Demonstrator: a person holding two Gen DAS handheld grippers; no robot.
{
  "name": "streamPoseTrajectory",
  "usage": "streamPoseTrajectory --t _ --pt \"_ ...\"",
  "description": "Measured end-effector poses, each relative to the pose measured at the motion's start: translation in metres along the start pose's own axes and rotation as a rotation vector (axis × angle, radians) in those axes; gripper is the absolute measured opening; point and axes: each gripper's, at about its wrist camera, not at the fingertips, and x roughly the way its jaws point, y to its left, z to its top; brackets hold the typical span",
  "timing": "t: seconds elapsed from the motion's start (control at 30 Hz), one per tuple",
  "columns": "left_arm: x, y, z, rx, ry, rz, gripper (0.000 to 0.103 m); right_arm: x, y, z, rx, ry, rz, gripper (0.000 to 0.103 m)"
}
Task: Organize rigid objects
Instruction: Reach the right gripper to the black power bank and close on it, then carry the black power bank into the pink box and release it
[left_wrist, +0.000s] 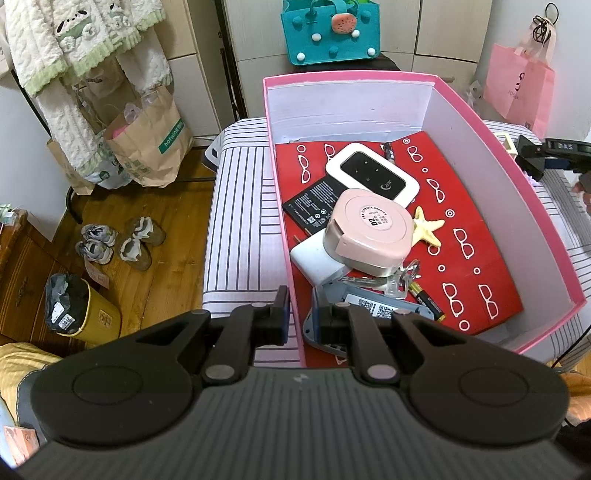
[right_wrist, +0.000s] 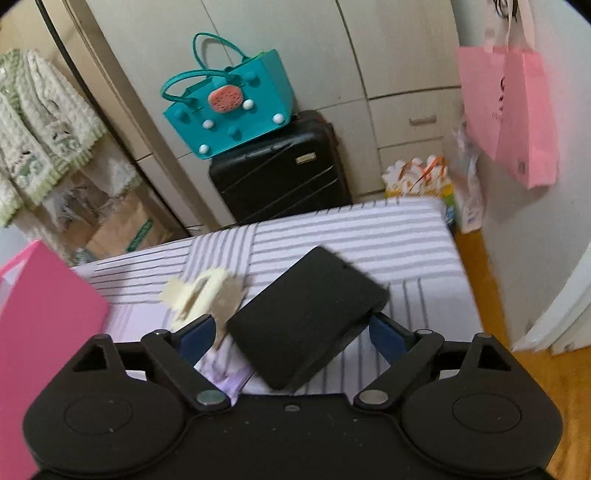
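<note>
A striped bedsheet (right_wrist: 354, 236) covers the bed, with a black suitcase (right_wrist: 280, 173) and cupboards beyond its far edge. The left gripper (left_wrist: 301, 314) pinches the pink box (left_wrist: 498, 155) by its near-left wall. The right gripper (right_wrist: 291, 328) is spread wide around a black flat case (right_wrist: 306, 314), which lies near the bed's right edge, long axis running toward the far-right corner.

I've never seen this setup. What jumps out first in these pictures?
The pink box on the striped bed, cluttered with gadgets: a pink round case lies on top of the pile, beside a starfish. The left gripper straddles the box's near wall. In the right view, a black slab lies between the right gripper's fingers.
</note>
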Motion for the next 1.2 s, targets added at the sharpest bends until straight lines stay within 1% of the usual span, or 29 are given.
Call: streamPoseTrajectory --t 0.1,0.27,0.37,0.47,0.57,0.6,0.63,0.67,0.7,0.73,0.8,0.9,0.93,0.97,1.07,1.13,1.2 --pt "0.000 0.000 0.000 -0.004 0.001 -0.005 0.010 0.008 0.000 0.007 -0.048 -0.008 -0.003 0.095" --pt "0.000 0.001 0.001 -0.006 0.001 -0.008 0.010 0.019 0.012 0.009 -0.169 -0.011 -0.033 0.100" --pt "0.000 0.000 0.001 -0.003 0.004 -0.008 0.010 0.025 0.022 0.005 -0.295 -0.007 -0.071 0.100" --pt "0.000 0.001 0.001 -0.008 0.003 -0.007 0.010 0.020 0.032 -0.003 -0.411 -0.047 -0.115 0.100" --pt "0.002 0.002 0.000 -0.015 0.002 -0.009 0.010 0.011 0.033 -0.005 -0.449 -0.025 -0.124 0.099" --pt "0.002 0.002 0.000 -0.016 0.002 -0.011 0.010 0.008 0.032 -0.006 -0.445 -0.013 -0.124 0.098" --pt "0.002 0.002 0.000 -0.016 0.002 -0.012 0.010 0.004 0.030 -0.007 -0.438 -0.004 -0.122 0.094" --pt "0.002 0.003 0.000 -0.016 0.002 -0.013 0.010 0.001 0.028 -0.007 -0.425 0.002 -0.112 0.082" --pt "0.002 0.002 0.000 -0.016 0.003 -0.013 0.010 -0.003 0.026 -0.008 -0.405 0.013 -0.094 0.076" --pt "0.002 0.002 0.000 -0.015 0.004 -0.013 0.010 -0.007 0.022 -0.007 -0.373 0.037 -0.078 0.074" --pt "0.002 0.002 0.000 -0.014 0.002 -0.010 0.010 -0.011 0.019 -0.007 -0.345 0.066 -0.068 0.074" --pt "0.003 0.003 0.000 -0.013 0.004 -0.012 0.010 -0.014 0.018 -0.005 -0.314 0.069 -0.046 0.075" --pt "0.003 0.002 0.000 -0.013 0.004 -0.011 0.010 -0.013 0.019 -0.003 -0.307 0.072 -0.046 0.078" --pt "0.003 0.002 0.000 -0.010 0.005 -0.011 0.010 -0.010 0.020 -0.002 -0.303 0.065 -0.053 0.083" --pt "0.003 0.002 -0.001 0.000 0.007 -0.010 0.010 0.000 0.024 0.004 -0.267 0.045 -0.067 0.086" --pt "0.002 0.001 -0.001 0.002 0.007 -0.010 0.010 0.005 0.022 0.009 -0.215 0.046 -0.044 0.087" --pt "0.003 0.001 -0.001 0.000 0.007 -0.011 0.010 0.011 0.019 0.012 -0.161 0.038 -0.024 0.085"
